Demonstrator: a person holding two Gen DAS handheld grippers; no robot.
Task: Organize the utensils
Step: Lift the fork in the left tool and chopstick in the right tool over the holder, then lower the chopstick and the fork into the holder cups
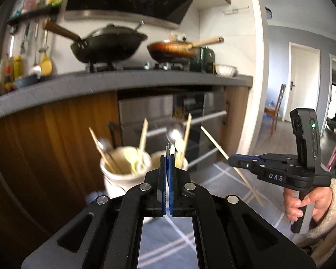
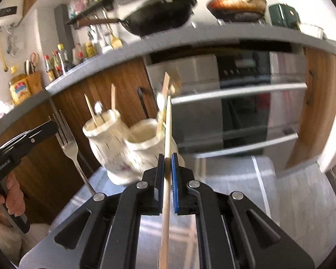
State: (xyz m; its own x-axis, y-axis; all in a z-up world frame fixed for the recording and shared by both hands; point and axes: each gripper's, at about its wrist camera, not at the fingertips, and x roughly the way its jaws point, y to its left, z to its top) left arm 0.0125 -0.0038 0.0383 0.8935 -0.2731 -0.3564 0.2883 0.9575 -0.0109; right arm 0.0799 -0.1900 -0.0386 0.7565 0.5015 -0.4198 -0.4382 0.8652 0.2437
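We find the left gripper (image 1: pixel 167 157) closed, its blue-padded jaws pinching the handle of a silver metal fork (image 2: pixel 67 143); in the left wrist view only the tines show edge-on above the pads, while the right wrist view shows the full fork standing tines-up to the left of the right gripper. The left hand (image 2: pixel 11 192) wraps the black handle at the far left of that view.

We find the right gripper (image 2: pixel 167 157) closed on a pale wooden chopstick (image 2: pixel 167 168), which runs between the jaws and extends ahead of and behind them. In the left wrist view the same chopstick slants across to the right of the left gripper, and the right hand (image 1: pixel 302 204) grips its handle lower right.

Just ahead of both grippers stands a cream ceramic two-compartment utensil holder (image 2: pixel 121 152) on a grey tiled floor (image 2: pixel 235 183). The compartment ahead and left of the right gripper holds chopsticks and a metal spoon (image 2: pixel 98 107); the compartment directly ahead holds another chopstick and a spoon, partly blurred. In the left wrist view a shiny steel spoon bowl (image 1: pixel 174 131) rises just beyond the left gripper tips.

Beyond the holder we note brown wooden cabinet fronts (image 2: pixel 114 78), a grey countertop (image 1: pixel 123 80), a black wok (image 1: pixel 107 44) and a copper-coloured frying pan (image 1: pixel 172 49).
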